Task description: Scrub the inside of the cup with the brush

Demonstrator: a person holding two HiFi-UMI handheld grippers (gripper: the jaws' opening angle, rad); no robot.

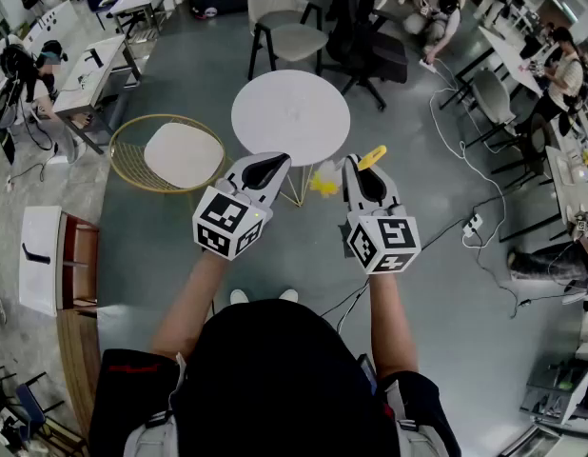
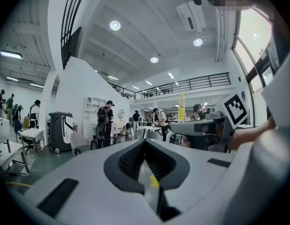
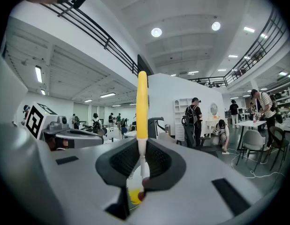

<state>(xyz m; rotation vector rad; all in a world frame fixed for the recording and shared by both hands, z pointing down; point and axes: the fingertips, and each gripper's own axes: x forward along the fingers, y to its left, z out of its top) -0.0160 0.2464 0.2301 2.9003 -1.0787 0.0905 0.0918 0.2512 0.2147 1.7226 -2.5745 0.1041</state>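
In the head view both grippers are held level above the floor, in front of the round white table (image 1: 290, 112). My right gripper (image 1: 356, 165) is shut on the brush (image 1: 372, 156). Its yellow handle (image 3: 142, 107) sticks up between the jaws, and its yellow head (image 1: 324, 181) hangs between the two grippers. My left gripper (image 1: 275, 165) is shut on a thin pale translucent sliver (image 2: 148, 177) with a yellow spot, apparently the clear cup's wall. The rest of the cup is hard to make out. The right gripper (image 2: 196, 128) with the brush handle (image 2: 181, 108) also shows in the left gripper view.
A gold wire chair with a white cushion (image 1: 180, 155) stands left of the table. Grey chairs (image 1: 284, 27) and a black office chair (image 1: 370, 46) are behind it. Cables (image 1: 465, 160) trail over the floor at right. A wooden shelf (image 1: 61, 255) is at left. People sit at desks around.
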